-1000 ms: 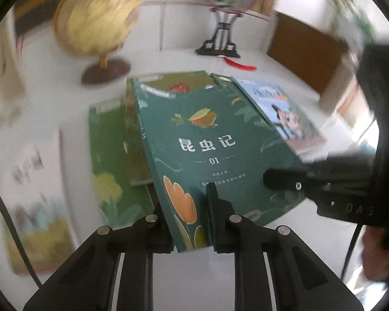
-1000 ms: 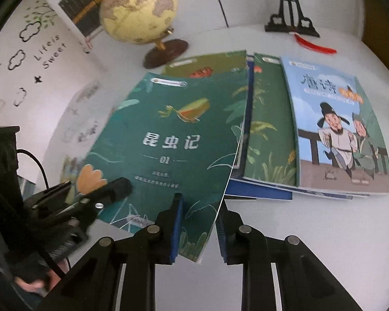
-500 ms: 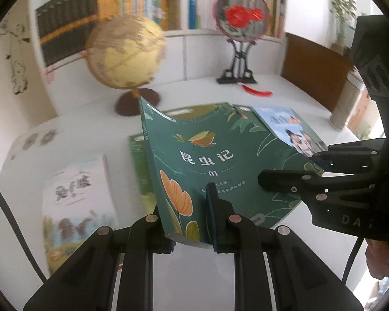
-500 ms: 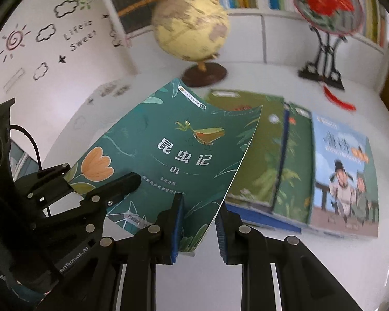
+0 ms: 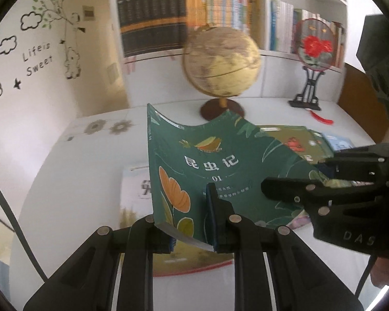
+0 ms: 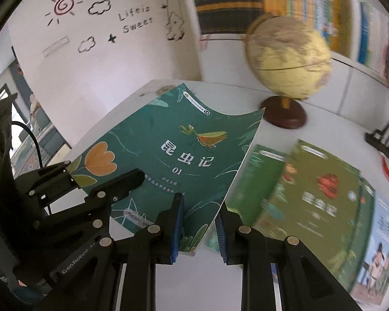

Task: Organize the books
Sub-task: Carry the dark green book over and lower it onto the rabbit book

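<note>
Left wrist view, noted from left to right: wall decals with the words "Life is Sweet" (image 5: 37, 58) are seen at far left. A pale-covered book (image 5: 136, 207) is seen lying flat on the white counter (image 5: 72, 181), partly hidden under the raised book. The green book (image 5: 220, 171), titled in white characters and marked 01, is held clear of the counter, its cover bowed. Its lower edge is pinched by the left claw (image 5: 192, 229), nearly closed on it. A globe (image 5: 221, 63) on a dark base is seen behind, with a bookshelf (image 5: 184, 18) beyond. The right claw (image 5: 293, 189) is seen clamped on the book's right side. A red flower fan on a black stand (image 5: 315, 49) is noted at far right.

Right wrist view, same order: the left claw (image 6: 109, 184) is seen gripping the book's left corner by the orange flower. The green book (image 6: 173, 155) is held tilted above the counter. The right claw (image 6: 198, 229) is nearly closed, with the book's lower right corner caught between its blue pads. More books (image 6: 316, 199) are seen lying flat on the counter to the right, blurred.
</note>
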Motion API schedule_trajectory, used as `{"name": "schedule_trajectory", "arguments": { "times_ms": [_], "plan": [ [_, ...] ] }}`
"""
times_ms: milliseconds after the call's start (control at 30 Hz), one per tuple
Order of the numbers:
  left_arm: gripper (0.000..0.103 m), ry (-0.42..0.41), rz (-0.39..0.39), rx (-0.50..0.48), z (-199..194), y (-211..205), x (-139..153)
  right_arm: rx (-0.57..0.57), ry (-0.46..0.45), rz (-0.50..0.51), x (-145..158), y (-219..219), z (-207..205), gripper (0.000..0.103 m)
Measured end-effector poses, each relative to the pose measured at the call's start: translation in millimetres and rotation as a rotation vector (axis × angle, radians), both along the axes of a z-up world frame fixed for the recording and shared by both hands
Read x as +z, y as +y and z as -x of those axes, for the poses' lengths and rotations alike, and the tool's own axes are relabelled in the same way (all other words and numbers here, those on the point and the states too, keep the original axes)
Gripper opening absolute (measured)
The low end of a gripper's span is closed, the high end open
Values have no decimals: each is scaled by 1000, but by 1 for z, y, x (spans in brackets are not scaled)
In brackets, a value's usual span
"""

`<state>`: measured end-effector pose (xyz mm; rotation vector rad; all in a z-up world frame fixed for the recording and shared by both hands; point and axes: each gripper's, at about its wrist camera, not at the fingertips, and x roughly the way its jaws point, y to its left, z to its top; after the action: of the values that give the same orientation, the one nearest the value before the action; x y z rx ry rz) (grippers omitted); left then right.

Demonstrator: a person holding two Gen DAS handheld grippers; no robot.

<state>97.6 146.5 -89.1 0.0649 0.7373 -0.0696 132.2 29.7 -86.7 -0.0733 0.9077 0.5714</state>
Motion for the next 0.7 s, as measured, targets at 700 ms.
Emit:
{"name": "schedule_trajectory", "arguments": {
  "times_ms": [700],
  "plan": [
    [30,190,114,153,-15,70,-83,48,188,62,-83,64,-26,23]
  ]
}}
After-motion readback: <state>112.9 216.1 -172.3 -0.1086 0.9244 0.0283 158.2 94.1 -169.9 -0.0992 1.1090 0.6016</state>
